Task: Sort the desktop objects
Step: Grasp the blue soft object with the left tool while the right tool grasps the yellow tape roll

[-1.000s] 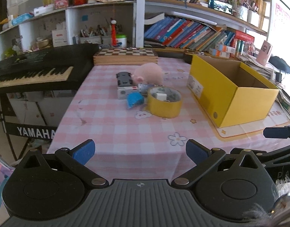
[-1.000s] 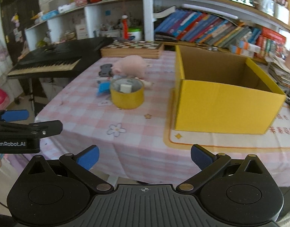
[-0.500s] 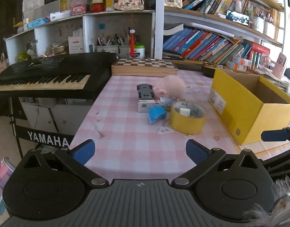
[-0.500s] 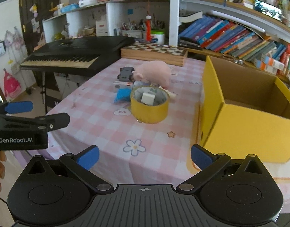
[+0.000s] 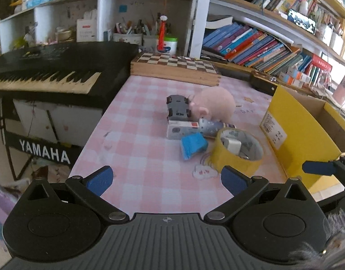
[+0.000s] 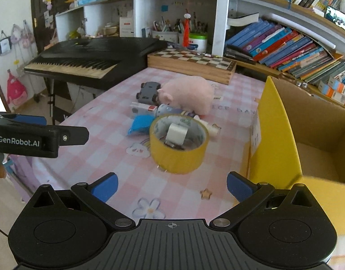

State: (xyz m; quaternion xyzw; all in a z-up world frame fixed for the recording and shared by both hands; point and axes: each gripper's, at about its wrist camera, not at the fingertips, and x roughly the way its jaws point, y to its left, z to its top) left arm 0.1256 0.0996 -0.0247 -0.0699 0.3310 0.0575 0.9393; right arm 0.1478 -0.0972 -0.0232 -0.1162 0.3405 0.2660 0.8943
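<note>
The left tool (image 5: pixel 165 180) hangs above the near edge of the counter (image 5: pixel 141 157), which is covered in a pink-and-white checked cloth; its blue-padded fingers are spread wide with nothing between them. The right tool (image 6: pixel 171 185) is likewise spread wide and empty, held over the cloth just short of the wide roll of yellow tape (image 6: pixel 179 144).

That tape roll (image 5: pixel 237 150) serves as the landmark. It lies flat on the counter with a small white block (image 6: pixel 177 132) resting inside its ring. Touching the roll on its left is a crumpled blue packet (image 5: pixel 192 145). Just behind the packet lies a flat white carton with a red patch (image 5: pixel 182 129), and a pale blue-grey patterned tube (image 5: pixel 209 127) lies beside it, behind the roll. Farther back sits a pink plush pig (image 5: pixel 214 105), its snout against a grey toy car (image 5: pixel 178 108) lying on its roof with the wheels up. A small cloud-shaped sticker (image 5: pixel 205 172) lies on the cloth at the roll's near left.

To the right of the roll stands an open yellow cardboard box (image 6: pixel 282 135), near it but not touching; what can be seen of its inside is bare. Well behind the roll, a wooden chessboard case (image 6: pixel 190 61) lies at the counter's far edge, and a black electronic keyboard (image 5: pixel 48 67) stands beyond the counter's left side.
</note>
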